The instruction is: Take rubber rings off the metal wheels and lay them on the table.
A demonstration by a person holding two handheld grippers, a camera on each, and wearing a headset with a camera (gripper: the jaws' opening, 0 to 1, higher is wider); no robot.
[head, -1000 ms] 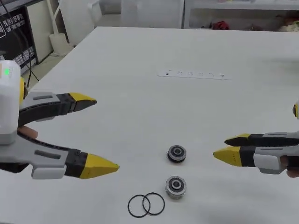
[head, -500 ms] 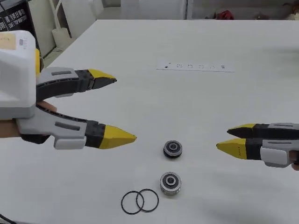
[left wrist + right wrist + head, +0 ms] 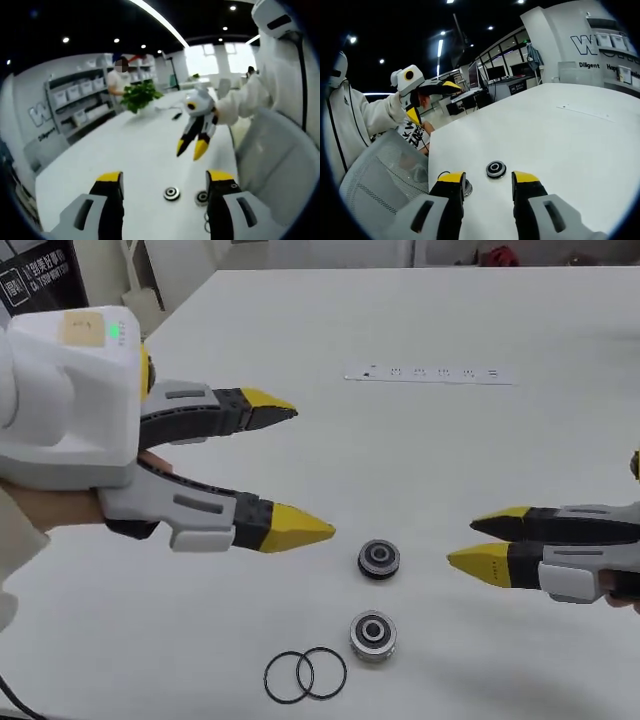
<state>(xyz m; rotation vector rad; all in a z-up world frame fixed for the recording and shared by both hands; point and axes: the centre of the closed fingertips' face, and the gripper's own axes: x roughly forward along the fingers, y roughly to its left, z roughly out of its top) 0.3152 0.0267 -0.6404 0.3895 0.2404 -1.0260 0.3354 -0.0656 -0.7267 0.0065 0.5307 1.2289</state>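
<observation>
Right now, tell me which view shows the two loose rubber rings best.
The head view: both rubber rings lie whole and overlapping on the table, seen from above. The left gripper view catches just thin arcs of them beside its jaw; the right gripper view aims at a wheel instead.

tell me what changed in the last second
The left gripper moved in toward the far wheel, jaws wide open and empty; its lower tip now sits close beside that wheel. Nothing was gripped or let go. The right gripper stayed about where it was, jaws a little apart. The near wheel and the two rings lie unmoved on the table.
</observation>
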